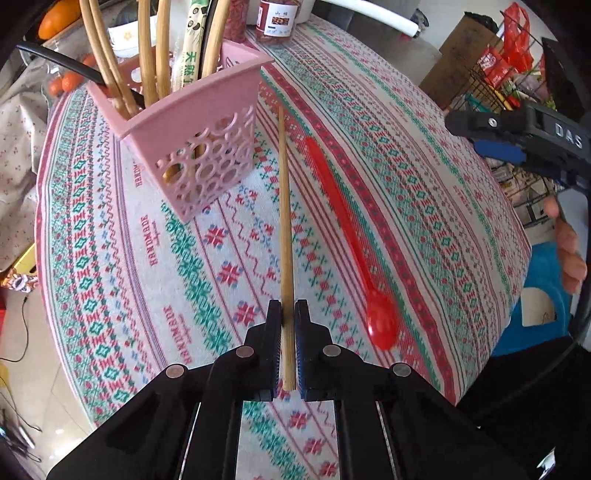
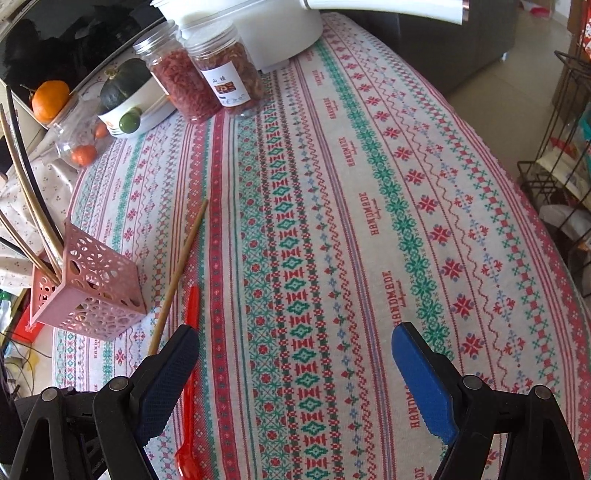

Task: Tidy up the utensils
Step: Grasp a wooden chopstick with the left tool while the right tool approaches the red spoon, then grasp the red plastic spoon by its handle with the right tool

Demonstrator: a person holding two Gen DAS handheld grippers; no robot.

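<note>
Both views are bright with soft daylight; the cloth (image 2: pixel 332 206) is evenly lit and sharp in its weave; shadows are faint, a pale one lying beside the pink holder (image 1: pixel 192 147); the white pot (image 2: pixel 273 29) at the far edge is nearly blown out; the jars (image 2: pixel 207 77) carry small glints; fisheye bending curves the table's edge strongly and darkens the corners to black; the wire rack (image 1: pixel 491 85) looks slightly soft and smeared near the rim; the spoon (image 1: pixel 347 236) glows saturated red.
</note>
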